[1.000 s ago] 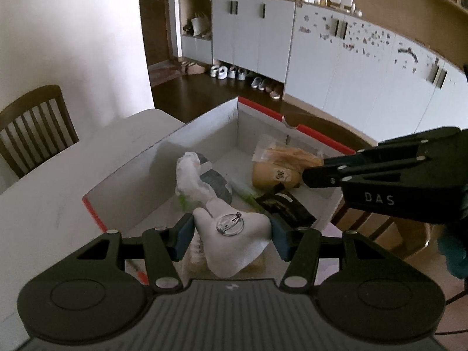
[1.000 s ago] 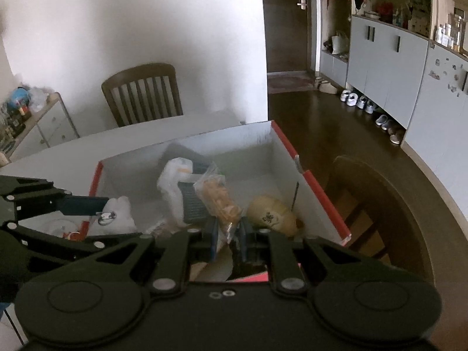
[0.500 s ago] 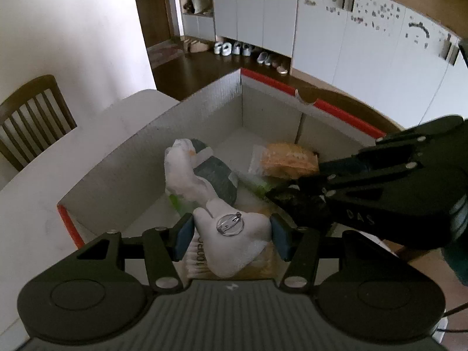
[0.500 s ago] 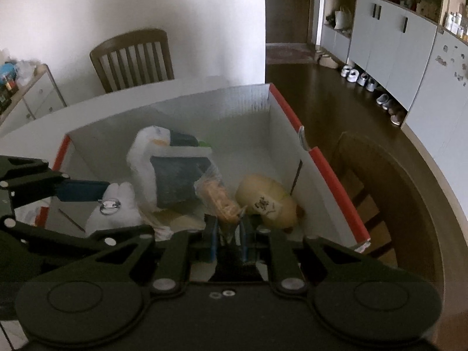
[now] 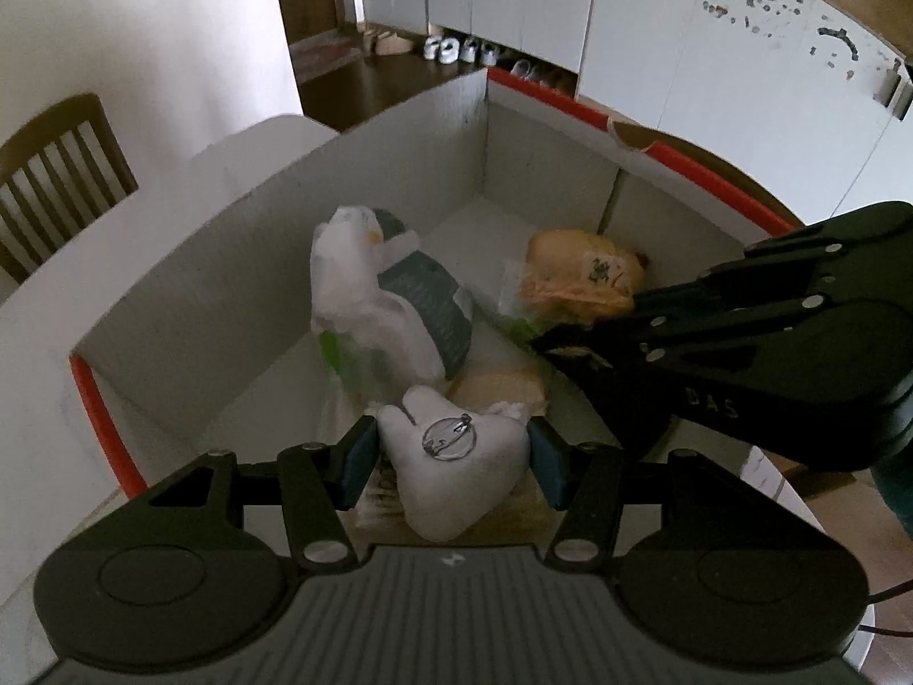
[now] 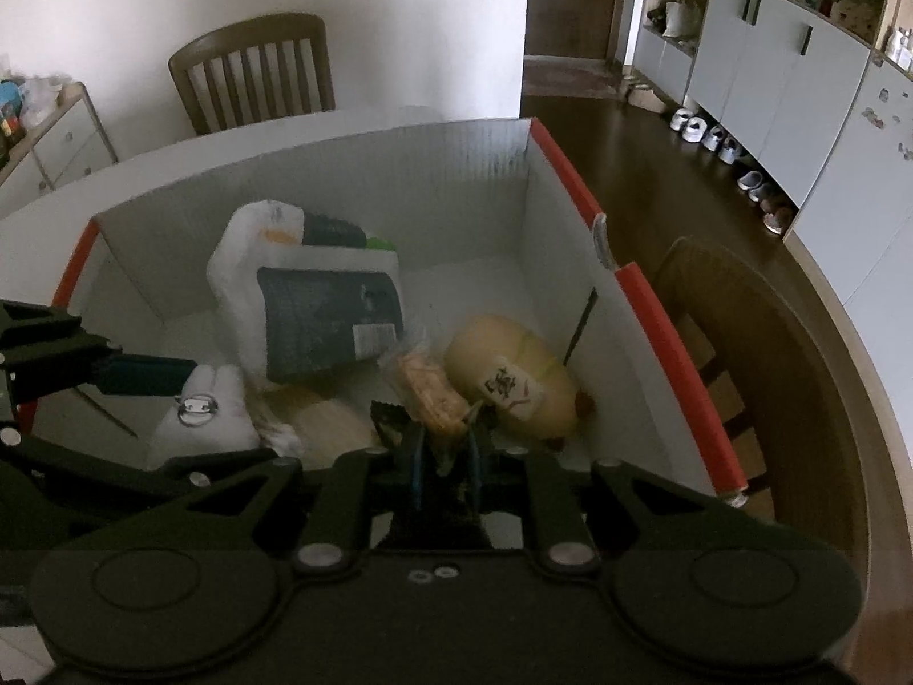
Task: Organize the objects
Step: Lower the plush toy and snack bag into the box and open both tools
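Two tools work over the white box (image 6: 468, 194) with red-edged rim on my tabletop (image 5: 142, 217). My left tool (image 5: 451, 454) clamps a white plush piece (image 5: 456, 468) bearing a metal pin, low inside the near end. My right tool (image 6: 445, 456) pinches a dark wrapper (image 6: 394, 428) beside a clear snack bag (image 6: 428, 388). A white plastic bag (image 6: 257, 262) with a dark pouch crowds the middle; a tan bundle (image 6: 513, 382) lies against the right wall. Wooden chairs (image 6: 257, 68) stand beyond.
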Demonstrator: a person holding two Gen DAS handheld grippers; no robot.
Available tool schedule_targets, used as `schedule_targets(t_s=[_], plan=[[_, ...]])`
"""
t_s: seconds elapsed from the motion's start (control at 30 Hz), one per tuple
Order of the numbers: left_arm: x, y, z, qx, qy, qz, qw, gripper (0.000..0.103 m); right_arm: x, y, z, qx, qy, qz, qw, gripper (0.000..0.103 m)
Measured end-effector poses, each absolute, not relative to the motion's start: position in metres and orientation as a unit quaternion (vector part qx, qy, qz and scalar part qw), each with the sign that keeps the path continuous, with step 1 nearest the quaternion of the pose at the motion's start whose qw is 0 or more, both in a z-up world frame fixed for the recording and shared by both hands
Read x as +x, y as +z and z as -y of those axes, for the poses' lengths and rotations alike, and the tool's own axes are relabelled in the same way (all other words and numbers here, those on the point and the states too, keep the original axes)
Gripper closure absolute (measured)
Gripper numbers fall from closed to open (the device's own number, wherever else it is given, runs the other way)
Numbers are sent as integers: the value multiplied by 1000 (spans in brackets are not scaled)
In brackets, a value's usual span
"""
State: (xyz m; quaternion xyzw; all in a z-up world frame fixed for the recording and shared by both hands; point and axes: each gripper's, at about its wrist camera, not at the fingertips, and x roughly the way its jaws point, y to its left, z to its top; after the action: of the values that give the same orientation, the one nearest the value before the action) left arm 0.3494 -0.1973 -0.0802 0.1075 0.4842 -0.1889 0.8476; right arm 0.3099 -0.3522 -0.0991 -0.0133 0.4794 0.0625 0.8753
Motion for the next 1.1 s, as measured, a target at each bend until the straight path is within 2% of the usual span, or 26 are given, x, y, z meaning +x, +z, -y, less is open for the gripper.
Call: schedule_targets(t_s=[0.23, 0.3, 0.37, 0.7, 1.1], plan=[[353, -83, 199, 105, -190, -491, 844, 45, 312, -102, 354, -12, 61, -482, 874, 88], [353, -84, 199, 104, -187, -490, 845, 34, 313, -102, 355, -12, 63, -484, 873, 87], [352, -84, 198, 100, -185, -489, 846, 32, 313, -102, 356, -11, 67, -486, 872, 83], [340, -75, 191, 91, -179, -474, 857, 32, 301, -91, 360, -10, 87, -474, 876, 75], [302, -43, 176, 72, -174, -423, 886, 32, 265, -55, 364, -3, 112, -440, 891, 72]])
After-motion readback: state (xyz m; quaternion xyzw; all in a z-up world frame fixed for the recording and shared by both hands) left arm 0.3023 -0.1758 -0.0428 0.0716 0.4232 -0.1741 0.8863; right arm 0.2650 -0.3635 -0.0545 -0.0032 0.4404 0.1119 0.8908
